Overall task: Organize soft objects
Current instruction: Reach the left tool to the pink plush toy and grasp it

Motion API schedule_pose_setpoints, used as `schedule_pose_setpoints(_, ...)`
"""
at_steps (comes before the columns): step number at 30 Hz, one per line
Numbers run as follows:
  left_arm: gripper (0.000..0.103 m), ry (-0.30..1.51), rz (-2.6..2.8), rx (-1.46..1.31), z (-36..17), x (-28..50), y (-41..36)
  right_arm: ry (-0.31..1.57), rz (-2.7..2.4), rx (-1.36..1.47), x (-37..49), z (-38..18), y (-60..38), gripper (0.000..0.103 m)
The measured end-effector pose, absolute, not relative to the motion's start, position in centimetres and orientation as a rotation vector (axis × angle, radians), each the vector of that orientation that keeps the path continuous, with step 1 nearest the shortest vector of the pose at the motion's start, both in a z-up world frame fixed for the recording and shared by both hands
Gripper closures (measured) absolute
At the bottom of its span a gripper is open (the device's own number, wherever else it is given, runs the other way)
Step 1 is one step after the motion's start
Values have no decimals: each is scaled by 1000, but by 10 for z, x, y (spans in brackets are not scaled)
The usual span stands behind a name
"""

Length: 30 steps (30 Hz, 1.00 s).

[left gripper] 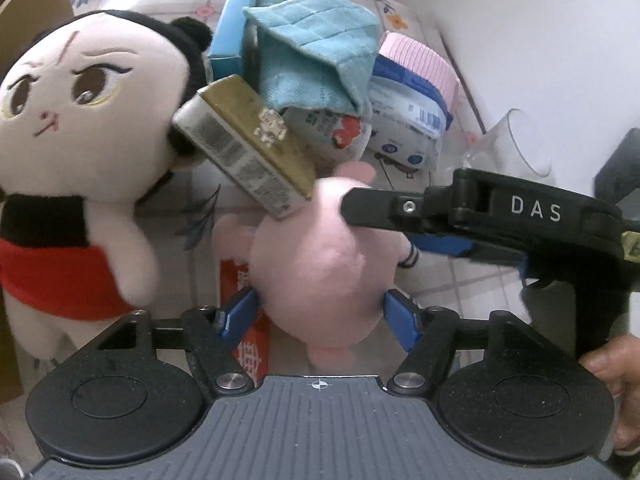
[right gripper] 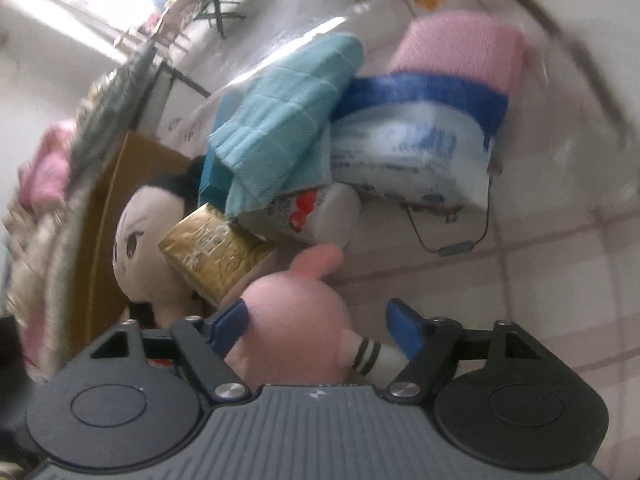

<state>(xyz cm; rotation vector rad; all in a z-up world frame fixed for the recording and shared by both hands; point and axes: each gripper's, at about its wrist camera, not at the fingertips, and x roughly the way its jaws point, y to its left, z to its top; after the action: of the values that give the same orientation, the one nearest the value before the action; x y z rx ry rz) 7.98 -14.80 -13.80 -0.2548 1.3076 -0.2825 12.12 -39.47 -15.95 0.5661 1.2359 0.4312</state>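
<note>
Between the blue pads of my left hand-held gripper (left gripper: 320,316) sits the round pink plush toy (left gripper: 316,264), both pads touching its sides, so I am gripping it on the tiled table (left gripper: 452,276). My right hand-held gripper (right gripper: 316,326) straddles the same toy (right gripper: 296,312): one pad touches it, the other stands clear beside its striped leg. A gold box (left gripper: 248,148) leans against a large white plush doll (left gripper: 76,152).
</note>
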Motion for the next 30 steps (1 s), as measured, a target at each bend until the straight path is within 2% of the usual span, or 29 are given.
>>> schedule_pose_setpoints(4,33,1314,-279,-239,-137,81,-152,1275,456,735,124,-182,-406,21)
schedule_pose_setpoints(6,33,1323,-291,-236,-137,80,-153,1301,459,823,122,-190,-412,29)
schedule_pose_setpoints(9,33,1315,-331,-243,-136,81,-161,1313,466,843,117,-187,-415,29)
schedule_pose_setpoints(20,27,1292,-467,-193,-143,83,-205,1216,394,362,105,-117,-415,32)
schedule_pose_setpoints(30,25,1313,-258,-337,-125,58,-114,1148,485,-21,94,-108,-376,35)
